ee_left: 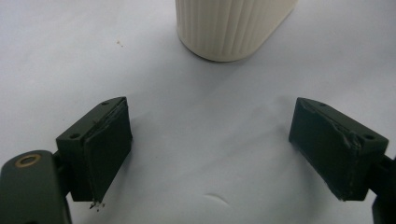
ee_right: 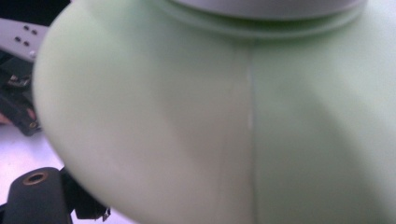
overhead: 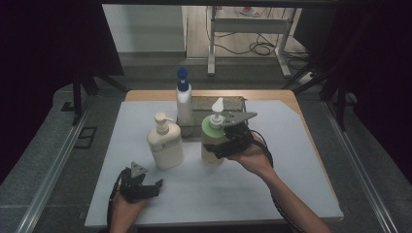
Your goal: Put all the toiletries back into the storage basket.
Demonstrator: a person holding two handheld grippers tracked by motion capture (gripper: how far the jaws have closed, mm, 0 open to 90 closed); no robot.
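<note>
green pump bottle [overhead: 212, 136] clamped between right gripper [overhead: 219, 145] fingers [ee_right: 88, 210]

The left claw [overhead: 145, 187] sits low near the person's edge of the surface [overhead: 218, 204], gripped from behind by the left hand [overhead: 124, 206] — its two black jaws stand wide apart with nothing between them. The right forearm reaches in on a diagonal; the right hand [overhead: 252, 155] carries the right claw [overhead: 216, 145] farther forward — jaws spread wide, clamped on the green bottle [overhead: 210, 141].
</note>
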